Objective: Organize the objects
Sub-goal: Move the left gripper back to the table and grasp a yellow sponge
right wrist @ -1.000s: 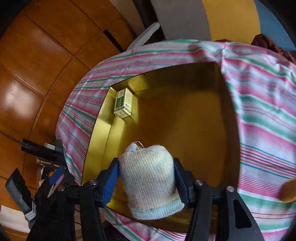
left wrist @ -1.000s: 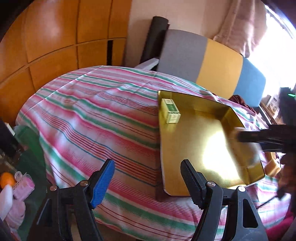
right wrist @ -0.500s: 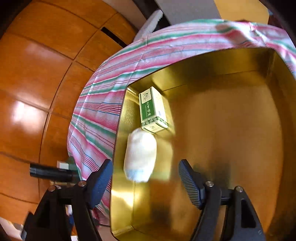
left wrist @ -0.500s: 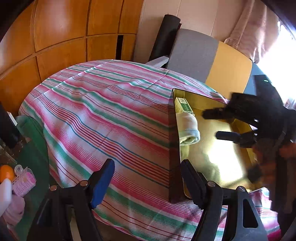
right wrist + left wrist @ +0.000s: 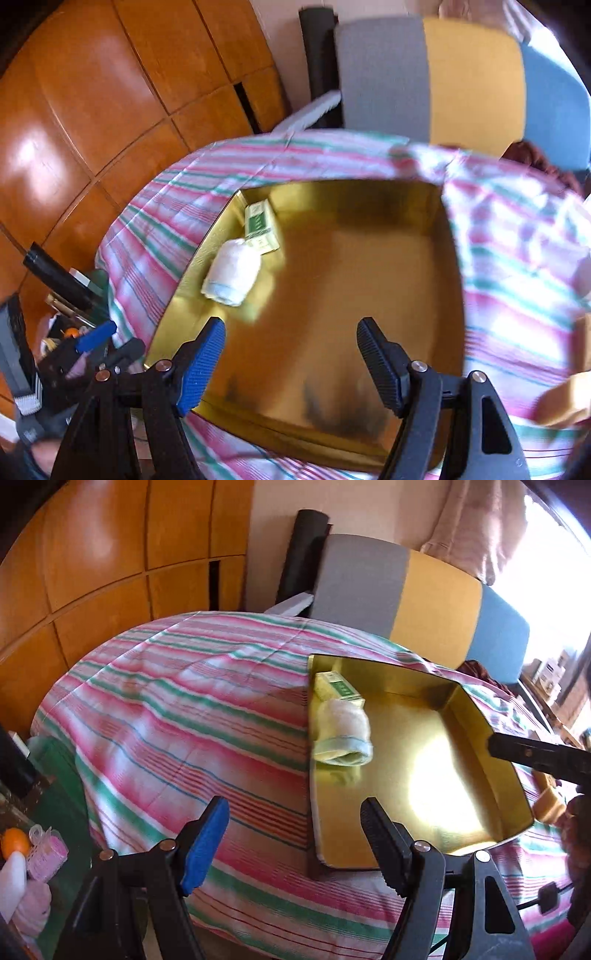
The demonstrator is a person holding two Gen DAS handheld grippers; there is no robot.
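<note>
- Now both tools are spread wide with nothing between their fingers: the left tool [image 5: 293,834] hangs over the striped cloth [image 5: 192,716] at the tray's near-left edge, the right tool [image 5: 290,354] over the tray's near half.
- Gold tray [image 5: 351,280] lies on the cloth-covered tabletop.
- Rolled sock [image 5: 232,273] lies on its side against the tray's left wall, released.
- Green-and-white box [image 5: 261,228] sits in the far-left corner, seemingly touching the sock, though motion blur makes this uncertain.
- Behind stands a grey, yellow and blue cushion [image 5: 417,598].
</note>
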